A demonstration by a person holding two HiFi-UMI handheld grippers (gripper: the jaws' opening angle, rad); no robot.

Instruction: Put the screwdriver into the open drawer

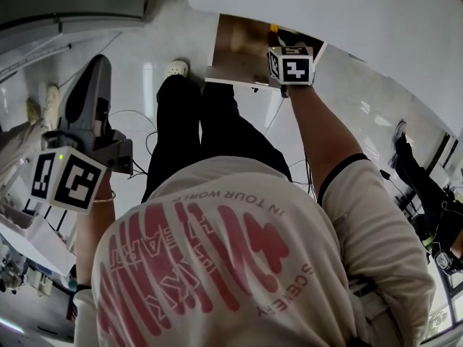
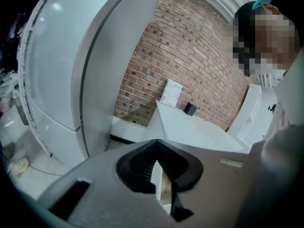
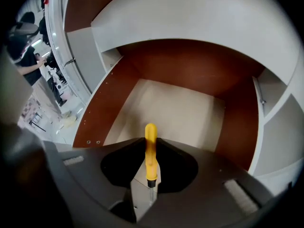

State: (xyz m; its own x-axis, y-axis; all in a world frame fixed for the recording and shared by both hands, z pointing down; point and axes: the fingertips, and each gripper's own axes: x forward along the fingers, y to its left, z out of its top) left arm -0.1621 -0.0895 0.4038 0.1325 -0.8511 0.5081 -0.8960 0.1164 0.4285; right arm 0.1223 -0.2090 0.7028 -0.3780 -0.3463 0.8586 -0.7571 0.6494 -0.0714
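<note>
The open drawer (image 1: 233, 48) juts out from under a white tabletop; in the right gripper view its brown walls (image 3: 108, 103) and pale bottom fill the middle. My right gripper (image 3: 150, 144) points down into it and is shut on the yellow screwdriver (image 3: 150, 152), handle end toward the drawer bottom. From the head view this gripper (image 1: 288, 58) hangs over the drawer's right part, and a bit of the yellow handle (image 1: 273, 27) shows beyond it. My left gripper (image 1: 65, 181) is held low at the left, away from the drawer; its jaws (image 2: 157, 161) meet at the tips with nothing between them.
A white tabletop (image 1: 347, 13) covers the top right. A grey device (image 1: 92, 110) with cables stands on the floor at left. The left gripper view faces a tall white cabinet (image 2: 57, 70), a brick wall (image 2: 190, 56) and a white table (image 2: 190, 127). Another person (image 1: 416, 176) stands at right.
</note>
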